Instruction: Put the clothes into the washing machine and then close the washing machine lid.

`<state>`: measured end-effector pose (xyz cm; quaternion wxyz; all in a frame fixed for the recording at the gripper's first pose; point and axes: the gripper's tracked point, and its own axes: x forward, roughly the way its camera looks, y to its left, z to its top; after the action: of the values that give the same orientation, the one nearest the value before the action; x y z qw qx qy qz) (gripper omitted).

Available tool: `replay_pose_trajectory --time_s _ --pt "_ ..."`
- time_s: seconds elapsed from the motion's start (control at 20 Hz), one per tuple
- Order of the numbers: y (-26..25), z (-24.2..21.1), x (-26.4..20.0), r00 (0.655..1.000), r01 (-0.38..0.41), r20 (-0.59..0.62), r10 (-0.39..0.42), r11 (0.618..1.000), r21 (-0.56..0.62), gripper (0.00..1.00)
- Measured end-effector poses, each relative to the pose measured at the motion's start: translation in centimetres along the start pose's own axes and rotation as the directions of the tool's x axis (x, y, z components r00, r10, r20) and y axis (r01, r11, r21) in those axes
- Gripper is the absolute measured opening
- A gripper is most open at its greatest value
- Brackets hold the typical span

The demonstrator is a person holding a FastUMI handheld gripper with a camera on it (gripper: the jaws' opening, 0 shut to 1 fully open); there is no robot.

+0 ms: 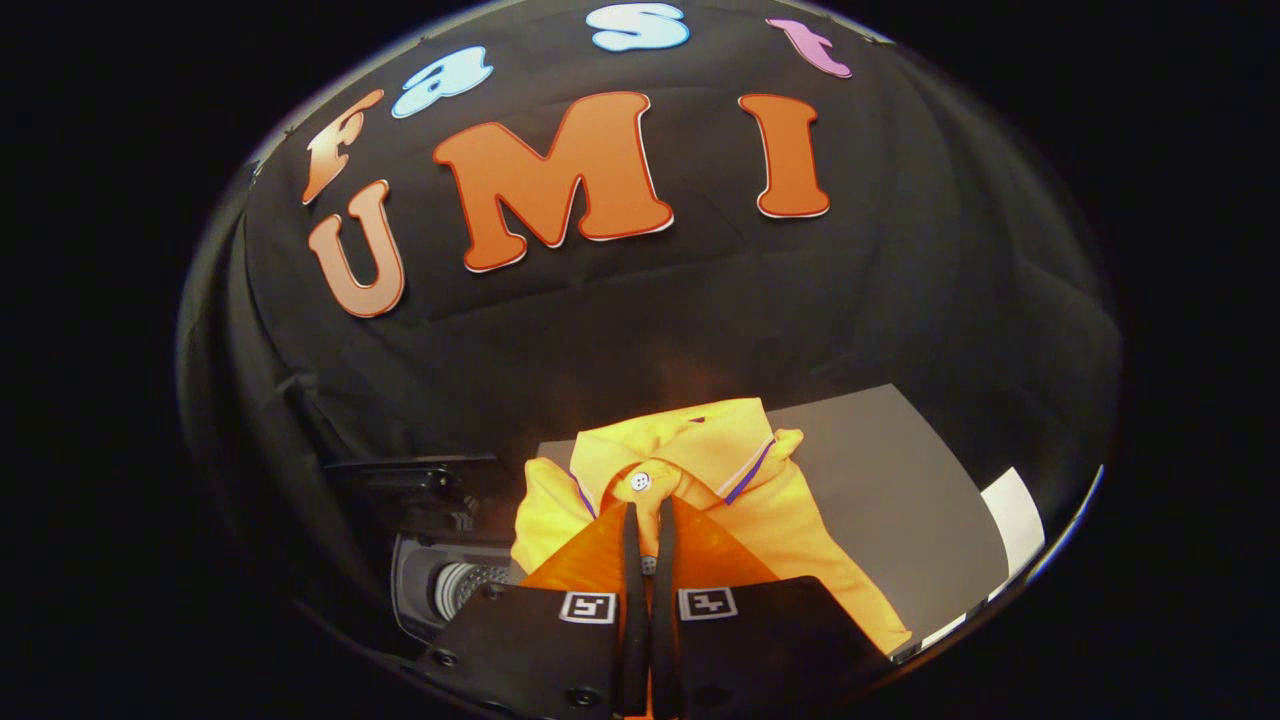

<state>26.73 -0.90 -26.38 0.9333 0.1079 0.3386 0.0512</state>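
Note:
A yellow polo shirt [700,470] with a collar trimmed in purple and a white button hangs bunched right at my fingertips. My gripper [648,520] is shut on the shirt's placket just below the button, both fingers pressed on the cloth. The shirt is held up over a grey table top [880,480]. To the left and below stands the washing machine [440,585], its lid [410,478] raised and the ribbed drum visible inside the opening.
A grey mat covers the table beyond and to the right of the shirt, with a white strip [1015,515] at its right edge. Black cloth forms the booth wall behind everything.

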Motion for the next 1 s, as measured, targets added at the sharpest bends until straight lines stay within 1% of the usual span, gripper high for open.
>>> replay_pose_trajectory --time_s 0.2,0.35,0.65,1.0 --pt "4.9 0.8 -2.0 0.996 -0.086 0.034 0.085 0.996 0.033 0.09" --pt "9.5 1.2 -3.5 0.984 -0.173 0.049 0.170 0.983 0.064 0.09" --pt "18.7 -0.2 -5.3 0.965 -0.261 0.033 0.261 0.965 0.002 0.09" --pt "27.7 -3.3 -4.6 0.935 -0.355 -0.025 0.354 0.933 -0.058 0.09"
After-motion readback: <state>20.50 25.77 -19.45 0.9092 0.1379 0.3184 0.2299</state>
